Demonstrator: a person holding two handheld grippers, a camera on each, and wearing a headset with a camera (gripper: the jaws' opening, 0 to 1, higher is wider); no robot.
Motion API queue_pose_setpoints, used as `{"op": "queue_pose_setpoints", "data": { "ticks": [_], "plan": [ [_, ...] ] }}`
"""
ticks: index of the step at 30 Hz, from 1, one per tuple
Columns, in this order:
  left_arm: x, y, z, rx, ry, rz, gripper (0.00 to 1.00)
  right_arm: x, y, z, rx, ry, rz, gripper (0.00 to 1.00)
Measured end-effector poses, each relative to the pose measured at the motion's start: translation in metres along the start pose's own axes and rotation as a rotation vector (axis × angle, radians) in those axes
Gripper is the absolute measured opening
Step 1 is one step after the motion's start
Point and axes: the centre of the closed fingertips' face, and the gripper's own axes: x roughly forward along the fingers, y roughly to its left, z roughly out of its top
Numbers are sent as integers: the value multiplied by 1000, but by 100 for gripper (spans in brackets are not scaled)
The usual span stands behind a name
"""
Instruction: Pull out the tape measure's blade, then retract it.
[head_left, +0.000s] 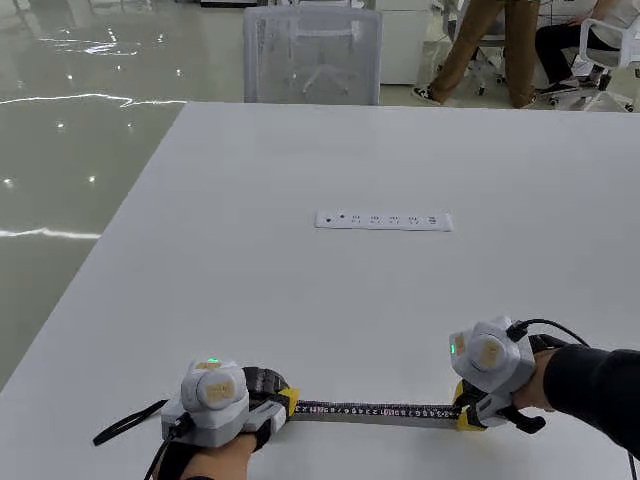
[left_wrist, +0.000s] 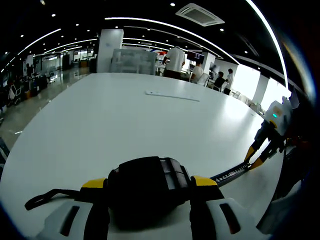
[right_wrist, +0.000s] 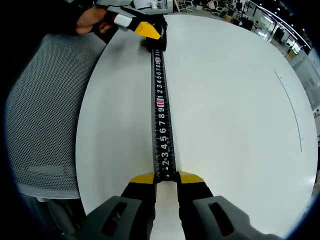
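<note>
The black tape measure case (left_wrist: 149, 187) sits clamped between the yellow-tipped jaws of my left gripper (head_left: 283, 402) near the table's front edge. Its blade (head_left: 375, 410) lies drawn out flat on the white table (head_left: 380, 300), running right to my right gripper (head_left: 463, 414). In the right gripper view the blade (right_wrist: 161, 115) shows numbers from 1 upward, and my right gripper (right_wrist: 165, 178) is shut on its end. The case (right_wrist: 156, 31) and the left gripper sit at that view's far end. In the left gripper view the blade (left_wrist: 231, 174) leads to the right gripper (left_wrist: 253, 158).
A white power strip (head_left: 383, 221) lies in the middle of the table. A grey mesh chair (head_left: 312, 55) stands at the far edge, with people seated and standing beyond at the back right. A black strap (head_left: 125, 424) trails left of the left gripper.
</note>
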Motion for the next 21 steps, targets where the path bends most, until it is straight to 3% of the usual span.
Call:
{"op": "queue_pose_setpoints", "data": {
  "ticks": [5,12,16,21],
  "plan": [
    [0,0,-1,27,18,8,60,0,0,0,10,-15,-5,12],
    [1,0,-1,18,24,6,60,1,0,1,5,-16,-8,12],
    [1,0,-1,15,24,3,59,1,0,4,40,-56,-23,11],
    [1,0,-1,12,28,1,59,2,-1,7,23,-44,-20,11]
  ]
}}
